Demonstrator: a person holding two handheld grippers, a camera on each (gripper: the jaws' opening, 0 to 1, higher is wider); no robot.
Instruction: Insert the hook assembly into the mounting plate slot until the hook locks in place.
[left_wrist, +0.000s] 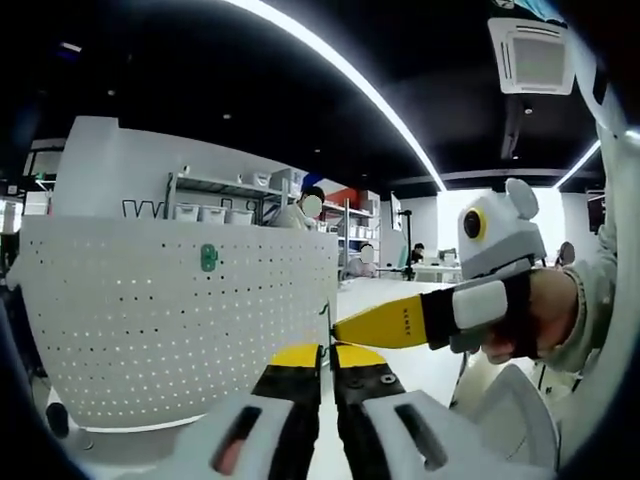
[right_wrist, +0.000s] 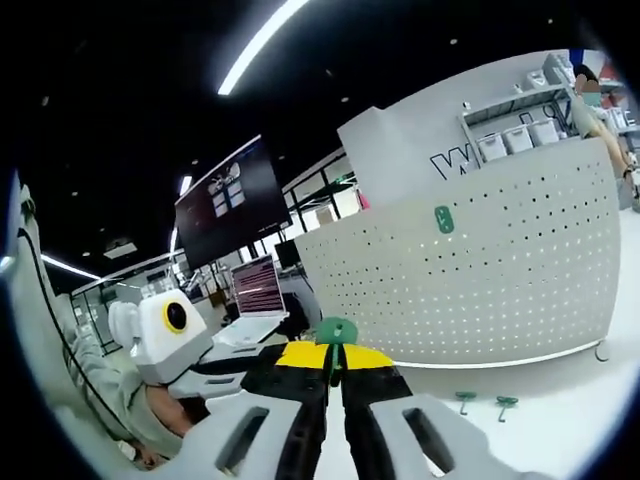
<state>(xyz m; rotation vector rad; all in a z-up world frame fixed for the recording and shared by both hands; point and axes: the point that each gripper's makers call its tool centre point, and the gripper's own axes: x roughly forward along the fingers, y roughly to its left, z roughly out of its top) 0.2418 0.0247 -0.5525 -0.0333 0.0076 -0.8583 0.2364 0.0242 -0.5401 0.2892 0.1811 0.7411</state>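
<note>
The white perforated mounting plate (left_wrist: 180, 330) stands upright, with one green hook (left_wrist: 208, 257) fixed near its top; the right gripper view shows the plate (right_wrist: 480, 280) and that hook (right_wrist: 444, 219) too. My right gripper (right_wrist: 335, 358) is shut on a green hook assembly (right_wrist: 336, 331) that sticks up between its yellow tips. My left gripper (left_wrist: 328, 355) is shut, its yellow tips together. The right gripper (left_wrist: 345, 328), held by a hand, comes in from the right and its tip meets my left tips, short of the plate's right edge. A thin dark piece (left_wrist: 328, 325) stands there.
Two loose green hooks (right_wrist: 465, 400) (right_wrist: 505, 403) lie on the white table (right_wrist: 560, 420) in front of the plate. A laptop (right_wrist: 255, 300) and a dark screen (right_wrist: 230, 205) stand behind the left gripper (right_wrist: 175, 335). Shelves (left_wrist: 220, 205) and people are in the background.
</note>
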